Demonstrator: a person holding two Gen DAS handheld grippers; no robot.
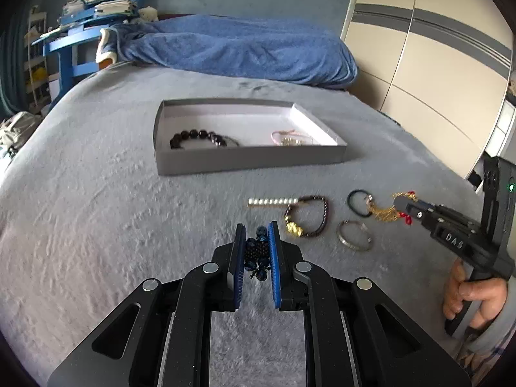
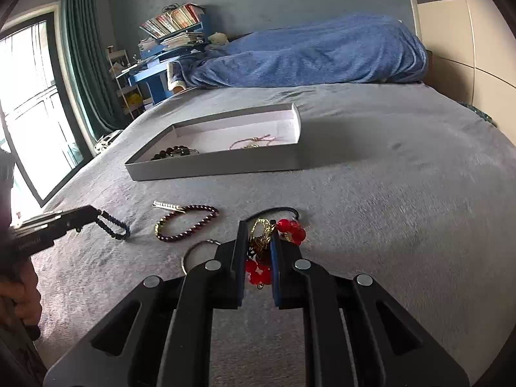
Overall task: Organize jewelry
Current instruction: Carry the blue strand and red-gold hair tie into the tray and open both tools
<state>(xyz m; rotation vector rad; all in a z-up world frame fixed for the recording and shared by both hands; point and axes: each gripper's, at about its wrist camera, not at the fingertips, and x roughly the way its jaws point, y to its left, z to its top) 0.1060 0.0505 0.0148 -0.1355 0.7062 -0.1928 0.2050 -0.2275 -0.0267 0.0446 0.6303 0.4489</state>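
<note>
My left gripper (image 1: 257,225) is shut on a dark blue beaded bracelet (image 1: 257,251), held just above the grey bed cover; the right wrist view shows that bracelet (image 2: 113,225) dangling from it. My right gripper (image 2: 258,229) is shut on a gold chain with red beads (image 2: 262,235), low over the cover. A shallow grey box (image 1: 251,161) lies further back, with a black bead bracelet (image 1: 196,137) and a pink and gold piece (image 1: 288,138) inside. Loose on the cover are a silver bead bar (image 1: 272,201), a purple bead bracelet (image 1: 308,216), a black band (image 1: 358,201) and a silver bangle (image 1: 354,240).
A rumpled blue blanket (image 1: 245,48) lies across the far end of the bed. A blue desk stacked with books (image 1: 96,3) stands at the back left, and a wardrobe (image 1: 435,64) on the right. A window with a green curtain (image 2: 84,48) is to the left.
</note>
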